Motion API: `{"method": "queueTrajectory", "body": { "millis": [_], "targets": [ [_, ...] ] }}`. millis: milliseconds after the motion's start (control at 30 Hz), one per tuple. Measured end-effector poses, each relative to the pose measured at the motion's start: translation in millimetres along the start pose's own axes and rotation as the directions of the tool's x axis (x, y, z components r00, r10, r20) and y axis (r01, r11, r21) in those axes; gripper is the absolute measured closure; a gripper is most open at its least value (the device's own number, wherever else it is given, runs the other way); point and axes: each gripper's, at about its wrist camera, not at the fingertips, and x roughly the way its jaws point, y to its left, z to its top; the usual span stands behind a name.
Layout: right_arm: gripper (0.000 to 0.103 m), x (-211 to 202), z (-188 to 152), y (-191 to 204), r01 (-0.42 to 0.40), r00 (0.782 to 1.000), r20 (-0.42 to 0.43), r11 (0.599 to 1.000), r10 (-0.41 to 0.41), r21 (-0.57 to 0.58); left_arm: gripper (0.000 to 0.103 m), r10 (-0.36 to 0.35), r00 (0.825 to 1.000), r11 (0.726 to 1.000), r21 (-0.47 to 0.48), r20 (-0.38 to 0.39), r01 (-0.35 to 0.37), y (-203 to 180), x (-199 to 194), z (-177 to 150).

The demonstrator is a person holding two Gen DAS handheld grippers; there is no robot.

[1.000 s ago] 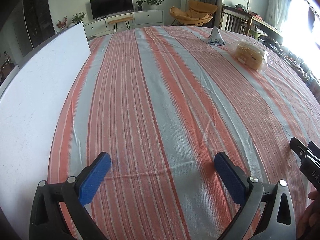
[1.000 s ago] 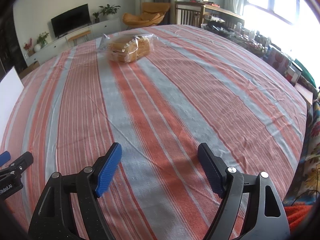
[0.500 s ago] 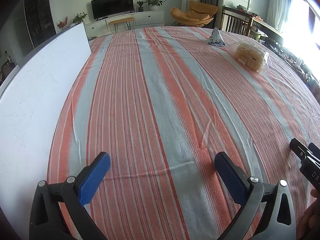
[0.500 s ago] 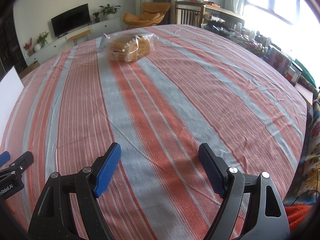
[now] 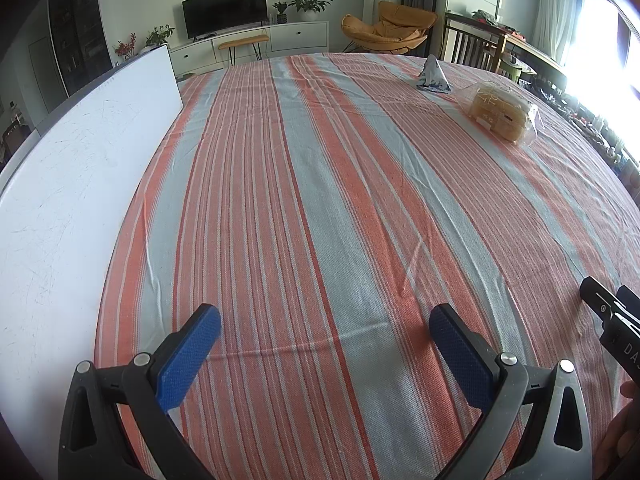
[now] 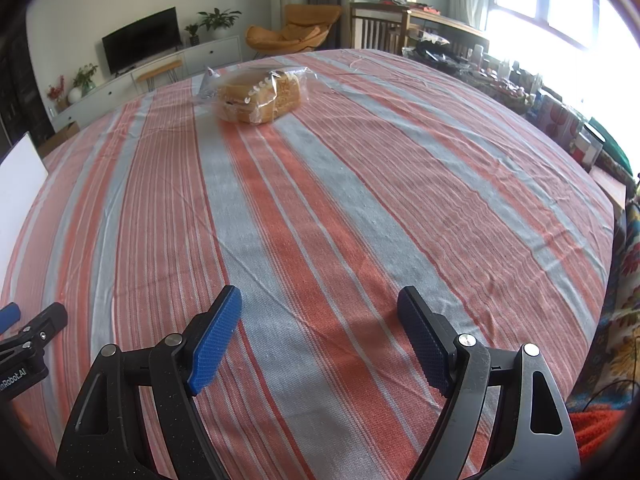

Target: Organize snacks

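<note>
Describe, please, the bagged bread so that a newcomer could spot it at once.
Start from the striped tablecloth, orange and grey, that covers the whole table. Near its far end, toward the television, lies the bag of bread, a clear wrapper around a golden-brown loaf. Its only neighbour is the small white-and-blue pointed packet just beyond it, much smaller and not see-through.

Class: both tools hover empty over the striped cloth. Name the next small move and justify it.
Probably reach the right tool forward toward the bagged bread. Both tools are open and hold nothing, the bread lies far across the cloth, and it sits closer to the right tool's line than the left tool's.
</note>
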Motion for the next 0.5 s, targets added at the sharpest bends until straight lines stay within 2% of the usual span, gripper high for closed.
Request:
{"method": "queueTrajectory", "body": {
  "millis": [433, 500],
  "targets": [
    [0.02, -0.2, 0.1, -0.1, 0.0, 1.0, 0.0, 1.0, 0.0, 0.001, 0.0, 0.0, 1.0, 1.0, 0.0, -0.001, 0.0, 0.0, 0.2, 0.1],
    [0.02, -0.3, 0.1, -0.1, 0.0, 1.0, 0.0, 1.0, 0.0, 0.001, 0.0, -0.006, 1.0, 1.0, 0.008, -0.024, 0.006, 0.0, 1.0, 2.9]
  ]
}}
